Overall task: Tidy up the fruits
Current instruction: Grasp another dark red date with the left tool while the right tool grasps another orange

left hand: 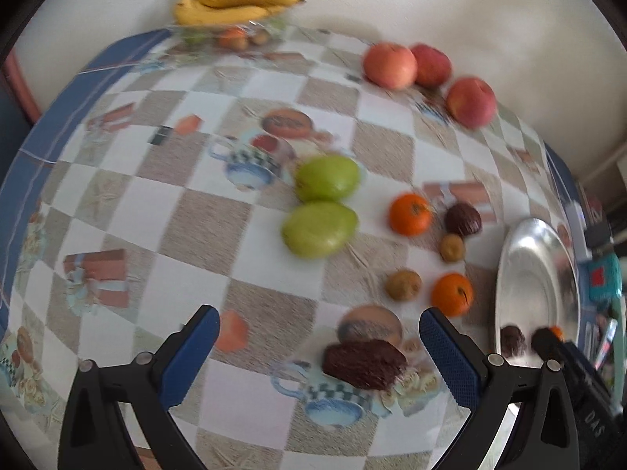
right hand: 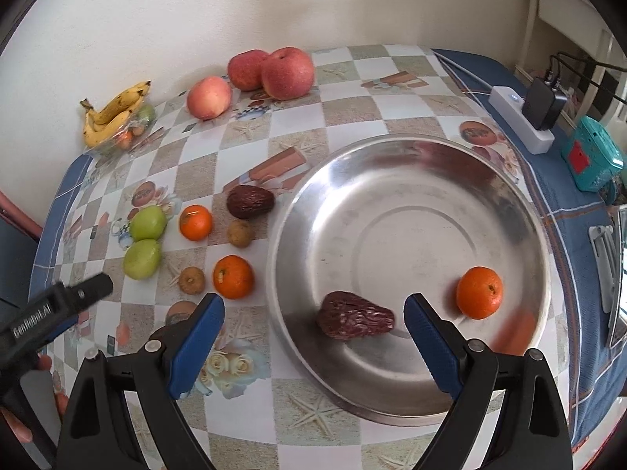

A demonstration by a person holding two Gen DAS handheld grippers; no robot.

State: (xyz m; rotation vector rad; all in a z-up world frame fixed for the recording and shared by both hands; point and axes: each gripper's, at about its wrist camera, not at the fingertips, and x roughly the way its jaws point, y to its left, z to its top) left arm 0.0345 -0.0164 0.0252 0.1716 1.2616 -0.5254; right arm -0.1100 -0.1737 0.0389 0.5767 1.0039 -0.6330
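Note:
My left gripper (left hand: pixel 318 327) is open above the table, with a dark brown date (left hand: pixel 364 363) lying just beyond and between its fingers. My right gripper (right hand: pixel 313 315) is open over the steel plate (right hand: pixel 411 180), where a dark date (right hand: pixel 354 320) lies between its fingers and an orange (right hand: pixel 479 292) sits to the right. On the cloth lie two green fruits (left hand: pixel 325 205), two oranges (left hand: pixel 409 214), another date (left hand: pixel 463 219) and two small brown fruits (left hand: pixel 403 285). The plate also shows in the left wrist view (left hand: pixel 537 274).
Three red apples (right hand: pixel 270 74) and a banana bunch (right hand: pixel 113 113) on a clear container stand by the back wall. A white power strip (right hand: pixel 521 117) and a teal box (right hand: pixel 591 160) lie on the blue cloth at the right. The left gripper (right hand: pixel 58 309) shows at the left.

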